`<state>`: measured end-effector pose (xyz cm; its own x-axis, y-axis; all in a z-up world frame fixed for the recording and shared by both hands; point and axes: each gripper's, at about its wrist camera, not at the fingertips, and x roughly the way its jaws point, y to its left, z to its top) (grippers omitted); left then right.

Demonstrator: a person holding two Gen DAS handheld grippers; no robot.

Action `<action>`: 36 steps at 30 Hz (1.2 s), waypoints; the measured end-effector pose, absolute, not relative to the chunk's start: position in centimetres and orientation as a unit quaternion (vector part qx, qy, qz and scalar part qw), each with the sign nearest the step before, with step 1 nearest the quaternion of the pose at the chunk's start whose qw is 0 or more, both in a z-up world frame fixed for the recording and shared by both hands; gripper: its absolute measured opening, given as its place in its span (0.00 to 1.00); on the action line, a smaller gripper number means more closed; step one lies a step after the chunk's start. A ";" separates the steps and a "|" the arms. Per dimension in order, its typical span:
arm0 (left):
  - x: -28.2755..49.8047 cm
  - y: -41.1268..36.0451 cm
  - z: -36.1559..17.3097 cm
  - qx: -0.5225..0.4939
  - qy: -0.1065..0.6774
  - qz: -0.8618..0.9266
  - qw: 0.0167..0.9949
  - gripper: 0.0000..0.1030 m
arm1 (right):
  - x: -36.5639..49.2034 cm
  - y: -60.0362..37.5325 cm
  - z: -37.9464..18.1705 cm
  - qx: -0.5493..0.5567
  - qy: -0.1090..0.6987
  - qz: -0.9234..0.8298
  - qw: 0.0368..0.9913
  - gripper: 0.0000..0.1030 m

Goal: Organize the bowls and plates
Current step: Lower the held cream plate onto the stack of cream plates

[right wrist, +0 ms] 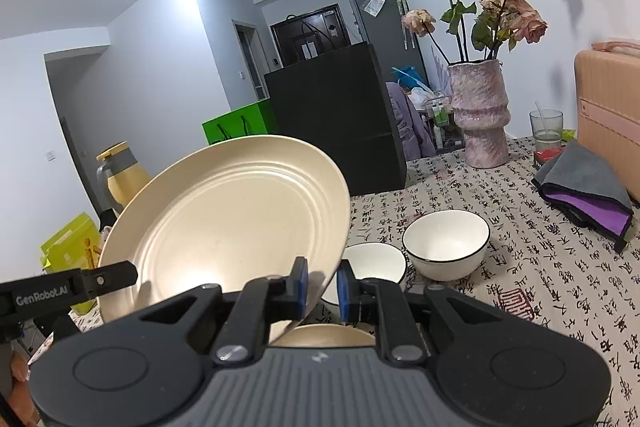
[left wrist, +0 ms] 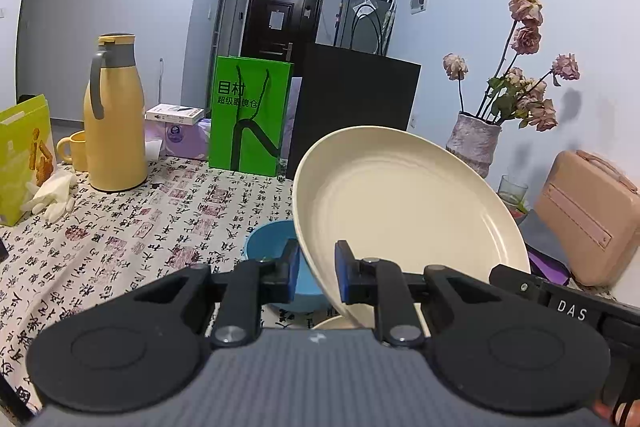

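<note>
- Blue-padded fingers of the left gripper (left wrist: 317, 277) pinch the near rim of a round cream plate with raised concentric rings (left wrist: 404, 211); the jaws stand narrow, closed on that rim.
- Likewise the right gripper (right wrist: 322, 287) clamps the rim of the same-looking cream plate (right wrist: 228, 223), jaws narrow; the plate is held tilted above the table, its hollow face towards both cameras.
- Part of another cream plate (right wrist: 324, 335) shows just beneath the right gripper, low and near the table.
- Behind the left gripper sits a light blue round bowl (left wrist: 268, 247) on the calligraphy-print tablecloth (left wrist: 160, 219); what is inside it cannot be seen.
- Two white bowls with thin dark rims rest close together: the nearer one (right wrist: 374, 261) is partly hidden by the plate, the farther one (right wrist: 446, 243) is empty.
- A rough pink ceramic vase (right wrist: 478, 115) holds dried pink roses (right wrist: 516, 11); a clear glass (right wrist: 546, 125) beside it holds a straw.
- A grey and purple folded cloth (right wrist: 584, 187) lies near the right edge.
- Open tablecloth lies right of the white bowls and left of the blue bowl, up to a yellow thermos jug (left wrist: 114, 115).
</note>
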<state>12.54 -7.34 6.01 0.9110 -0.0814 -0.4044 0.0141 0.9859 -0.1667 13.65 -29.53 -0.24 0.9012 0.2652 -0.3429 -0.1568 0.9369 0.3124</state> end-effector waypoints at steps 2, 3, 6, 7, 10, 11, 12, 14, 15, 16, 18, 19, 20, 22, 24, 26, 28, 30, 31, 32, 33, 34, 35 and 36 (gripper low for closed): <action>12.1 -7.2 5.8 -0.083 0.207 -0.026 0.974 0.18 | 13.3 -29.5 -0.4 0.140 0.193 0.111 0.965 0.15; 11.9 -7.1 5.6 -0.084 0.207 -0.026 0.974 0.18 | 13.1 -29.5 -0.5 0.139 0.193 0.111 0.965 0.15; 11.3 -7.0 5.2 -0.086 0.205 -0.025 0.975 0.18 | 12.8 -29.4 -0.8 0.139 0.194 0.113 0.965 0.15; 11.1 -6.9 5.1 -0.086 0.204 -0.025 0.975 0.18 | 12.7 -29.3 -0.9 0.139 0.195 0.113 0.964 0.15; 10.7 -6.9 4.7 -0.084 0.201 -0.027 0.976 0.18 | 12.5 -29.4 -1.3 0.139 0.197 0.115 0.964 0.15; 10.6 -6.9 4.6 -0.085 0.202 -0.028 0.975 0.18 | 12.5 -29.4 -1.4 0.139 0.199 0.115 0.963 0.15; 10.5 -6.8 4.5 -0.085 0.203 -0.029 0.975 0.18 | 12.4 -29.4 -1.5 0.138 0.200 0.115 0.963 0.15; 10.4 -6.7 4.1 -0.087 0.206 -0.030 0.974 0.18 | 12.3 -29.3 -1.8 0.138 0.203 0.115 0.962 0.15; 10.4 -6.7 3.9 -0.088 0.207 -0.031 0.974 0.18 | 12.3 -29.3 -2.0 0.138 0.205 0.115 0.962 0.15; 10.3 -6.6 3.7 -0.089 0.208 -0.032 0.974 0.18 | 12.3 -29.3 -2.2 0.138 0.206 0.116 0.962 0.15; 10.2 -6.4 3.4 -0.090 0.210 -0.034 0.973 0.18 | 12.2 -29.3 -2.5 0.137 0.210 0.116 0.961 0.15; 10.2 -6.4 3.3 -0.091 0.211 -0.036 0.973 0.18 | 12.2 -29.3 -2.6 0.136 0.212 0.116 0.961 0.15; 10.2 -6.3 3.1 -0.092 0.212 -0.038 0.972 0.18 | 12.2 -29.4 -2.8 0.137 0.214 0.116 0.960 0.15; 10.2 -6.3 2.7 -0.092 0.215 -0.039 0.971 0.18 | 12.1 -29.4 -3.1 0.136 0.217 0.116 0.960 0.15; 10.1 -6.3 2.3 -0.091 0.217 -0.039 0.971 0.18 | 12.1 -29.4 -3.4 0.136 0.220 0.115 0.959 0.15; 10.1 -6.3 1.9 -0.091 0.221 -0.041 0.970 0.18 | 12.0 -29.3 -3.7 0.135 0.224 0.115 0.958 0.15; 10.1 -6.2 1.5 -0.093 0.225 -0.045 0.969 0.18 | 12.0 -29.4 -4.0 0.134 0.229 0.114 0.957 0.15; 10.1 -6.2 1.2 -0.094 0.230 -0.048 0.968 0.18 | 12.0 -29.5 -4.2 0.134 0.234 0.113 0.956 0.15; 10.1 -6.3 1.0 -0.093 0.231 -0.050 0.967 0.18 | 11.9 -29.5 -4.4 0.133 0.236 0.112 0.956 0.15; 10.1 -6.3 0.8 -0.092 0.233 -0.052 0.967 0.18 | 11.8 -29.6 -4.6 0.133 0.238 0.111 0.956 0.15; 10.1 -6.4 0.6 -0.091 0.234 -0.053 0.966 0.18 | 11.8 -29.6 -4.7 0.132 0.239 0.111 0.955 0.15; 10.1 -6.4 0.4 -0.090 0.236 -0.055 0.966 0.18 | 11.7 -29.7 -4.9 0.132 0.242 0.110 0.955 0.15; 10.1 -6.5 0.2 -0.088 0.238 -0.056 0.966 0.18 | 11.7 -29.7 -5.1 0.132 0.245 0.109 0.954 0.15; 10.1 -6.6 0.0 -0.087 0.240 -0.057 0.965 0.18 | 11.7 -29.8 -5.3 0.132 0.248 0.108 0.954 0.15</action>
<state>10.12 -6.55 0.02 0.8780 -0.1522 -0.4539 0.0688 0.9784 -0.1949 11.71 -29.81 -5.33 0.8535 0.2718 -0.4445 -0.1406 0.9417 0.3058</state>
